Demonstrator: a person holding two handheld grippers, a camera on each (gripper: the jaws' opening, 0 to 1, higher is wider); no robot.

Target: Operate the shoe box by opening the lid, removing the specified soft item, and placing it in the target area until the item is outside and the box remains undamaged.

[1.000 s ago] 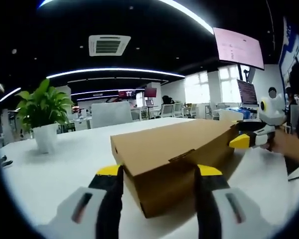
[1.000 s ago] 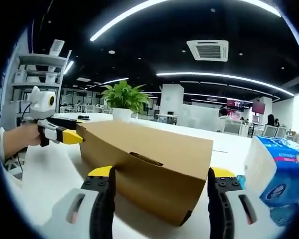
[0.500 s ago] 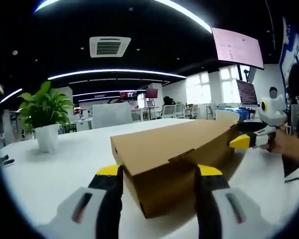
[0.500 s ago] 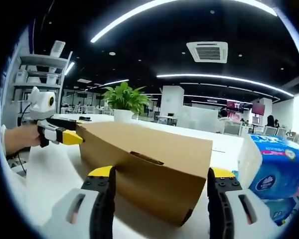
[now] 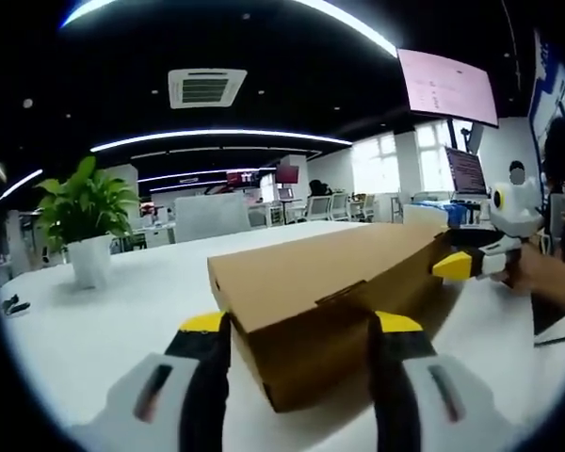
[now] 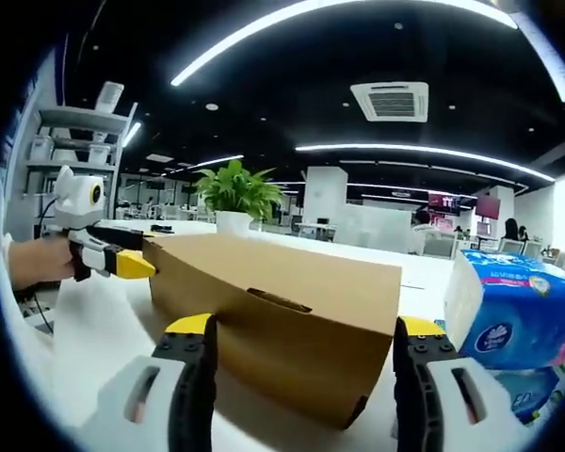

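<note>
No legible text. Blue-and-white plastic tissue pack [image 6: 518, 311] at right has a logo and print, too blurred to read. Pink hanging screen [image 5: 447, 87], far right: lines unreadable.

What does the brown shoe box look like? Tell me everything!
The shoe box is plain brown cardboard, long and low, with no print showing. Its lid is shut, and a small tuck tab sits in the lid edge at each short end. It lies flat on the white table. The left tongs straddle one short end with jaws apart; the right tongs straddle the other. Whether the jaws touch it is unclear.
</note>
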